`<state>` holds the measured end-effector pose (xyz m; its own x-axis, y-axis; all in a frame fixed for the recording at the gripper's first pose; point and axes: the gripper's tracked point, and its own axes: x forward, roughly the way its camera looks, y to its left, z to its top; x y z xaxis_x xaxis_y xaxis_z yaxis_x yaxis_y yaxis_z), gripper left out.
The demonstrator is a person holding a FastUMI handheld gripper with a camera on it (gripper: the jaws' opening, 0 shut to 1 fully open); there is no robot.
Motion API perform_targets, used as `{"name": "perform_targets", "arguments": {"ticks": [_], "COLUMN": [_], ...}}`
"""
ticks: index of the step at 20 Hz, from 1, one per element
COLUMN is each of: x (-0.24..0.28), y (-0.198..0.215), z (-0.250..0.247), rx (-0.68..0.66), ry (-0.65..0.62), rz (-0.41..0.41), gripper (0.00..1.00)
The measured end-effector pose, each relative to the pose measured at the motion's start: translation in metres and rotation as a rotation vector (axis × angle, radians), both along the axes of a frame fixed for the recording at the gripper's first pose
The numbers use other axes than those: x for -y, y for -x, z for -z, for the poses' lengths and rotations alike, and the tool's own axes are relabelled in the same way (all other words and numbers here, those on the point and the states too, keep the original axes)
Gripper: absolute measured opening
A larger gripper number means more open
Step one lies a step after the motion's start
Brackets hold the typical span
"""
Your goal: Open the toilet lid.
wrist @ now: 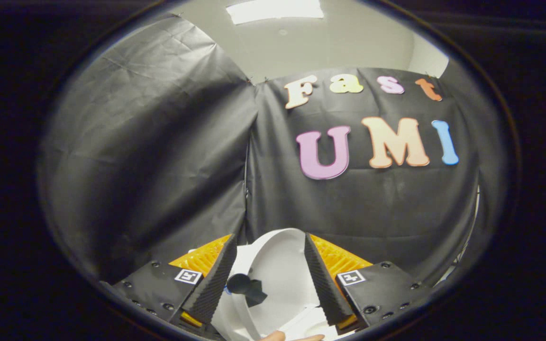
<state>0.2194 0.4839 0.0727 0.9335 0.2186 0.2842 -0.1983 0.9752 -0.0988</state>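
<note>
Cloth [150,156] of the booth wall hangs creased on the left and meets a second black panel [363,208] at a seam near the middle; above both, a pale ceiling [330,47] carries a bright light panel [275,10].

Low down, the gripper [269,272] points forward with its two fingers spread apart. The left finger's ribbed pad [213,282] slants up toward the seam. Just beside it, in the gap, a small dark knob-like part [245,286] sits against white. The toilet lid [277,265] stands between the fingers, a white rounded shell, raised and tilted, its curved upper rim reaching just past the fingertips toward the far wall. The right finger's ribbed pad [323,279] lies right along the lid's right edge; whether it touches cannot be told, and the left pad stands clear of the lid's rim, so the fingers are released, not pinching it. Nearest of all, below the lid, a fingertip of a person's hand [287,336] shows against more white.
</note>
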Motion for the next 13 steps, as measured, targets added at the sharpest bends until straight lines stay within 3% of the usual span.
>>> {"name": "perform_targets", "arguments": {"ticks": [7, 13], "x": [0.078, 0.150], "y": [0.041, 0.062], "z": [-0.022, -0.017], "rx": [0.067, 0.043], "ry": [-0.042, -0.057], "rz": [0.203, 0.317], "gripper": [0.88, 0.88]}}
